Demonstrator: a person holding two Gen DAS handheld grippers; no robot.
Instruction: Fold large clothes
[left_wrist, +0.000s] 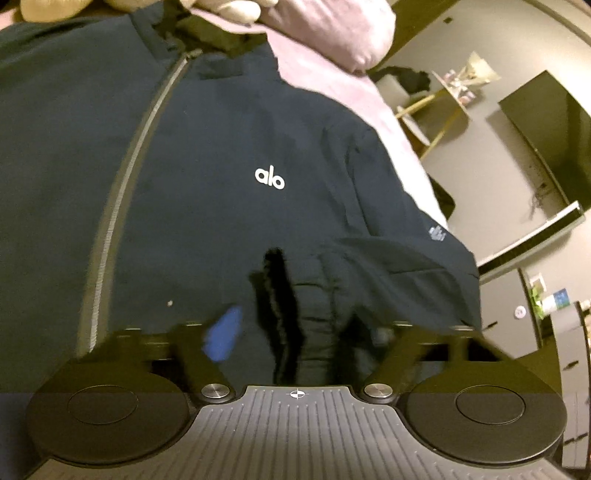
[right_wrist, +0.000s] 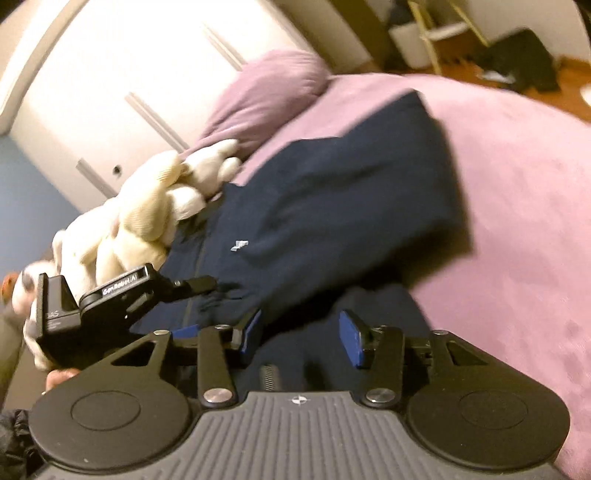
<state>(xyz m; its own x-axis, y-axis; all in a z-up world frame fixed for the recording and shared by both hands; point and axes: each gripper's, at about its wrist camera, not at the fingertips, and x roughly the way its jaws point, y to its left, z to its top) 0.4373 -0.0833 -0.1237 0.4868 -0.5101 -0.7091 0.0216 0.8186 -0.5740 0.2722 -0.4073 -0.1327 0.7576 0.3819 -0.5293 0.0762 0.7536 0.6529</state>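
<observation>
A pink-purple bedspread (right_wrist: 517, 221) covers the bed, running out to the right. At the far end sits a purple pillow (right_wrist: 269, 92), plump and creased. Just left of it, cream plush toys (right_wrist: 155, 214) are heaped together, one paw touching the pillow's near edge. Behind them, a bright white panelled headboard (right_wrist: 129, 74). Over on the left camera, off the bed's right side: a dark flat screen (left_wrist: 550, 144) leaning on the grey wall, and a small gold-legged side table (left_wrist: 443, 107) with pale items on top, too blurred to name.
</observation>
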